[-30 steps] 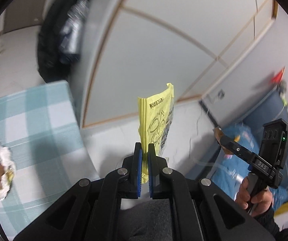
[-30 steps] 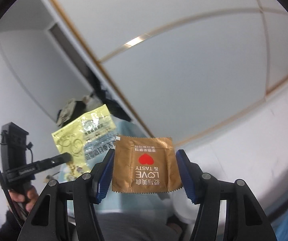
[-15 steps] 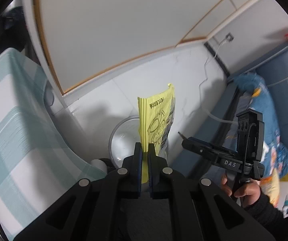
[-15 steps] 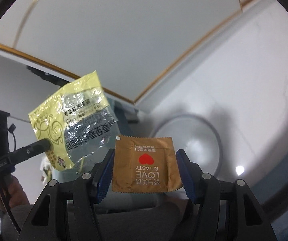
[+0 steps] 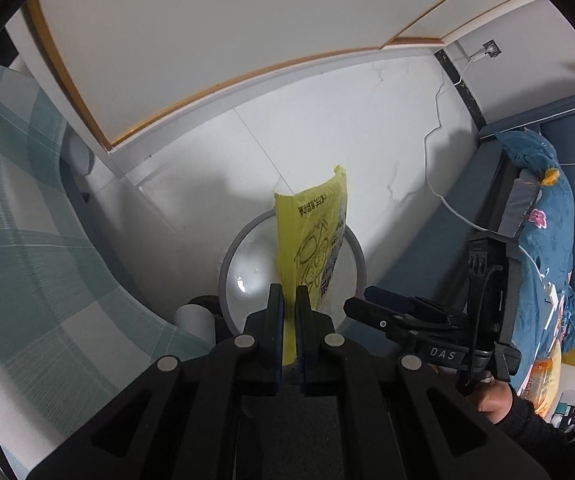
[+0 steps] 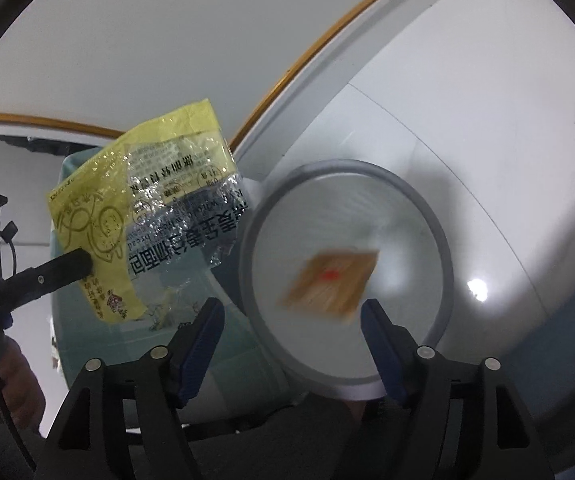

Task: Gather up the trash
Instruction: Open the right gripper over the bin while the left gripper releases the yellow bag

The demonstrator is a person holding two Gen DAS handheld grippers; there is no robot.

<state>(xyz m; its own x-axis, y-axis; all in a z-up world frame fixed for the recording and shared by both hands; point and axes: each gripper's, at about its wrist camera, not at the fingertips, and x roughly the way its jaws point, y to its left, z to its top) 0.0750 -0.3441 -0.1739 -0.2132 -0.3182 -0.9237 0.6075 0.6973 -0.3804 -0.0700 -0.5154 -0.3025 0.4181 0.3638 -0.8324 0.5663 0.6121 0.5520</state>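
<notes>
My left gripper (image 5: 289, 300) is shut on a yellow snack wrapper (image 5: 317, 248) and holds it above a round grey-rimmed trash bin (image 5: 231, 256) on the white floor. The wrapper (image 6: 143, 216) and the left gripper (image 6: 75, 264) also show at the left of the right wrist view. My right gripper (image 6: 291, 320) is open and empty over the same bin (image 6: 427, 208). A brown sachet (image 6: 331, 276) with a red heart is blurred in mid-air inside the bin's opening. The right gripper (image 5: 363, 304) shows at the right of the left wrist view.
A table with a teal and white checked cloth (image 5: 27, 240) stands left of the bin. A blue sofa (image 5: 567, 140) with a floral cushion (image 5: 543, 248) is at the right. A white cable (image 5: 439, 120) runs down the wall.
Both grippers swung down from the wall toward the bin. My right gripper opened and let go of the brown sachet, which now falls into the bin. The left still holds the yellow wrapper.
</notes>
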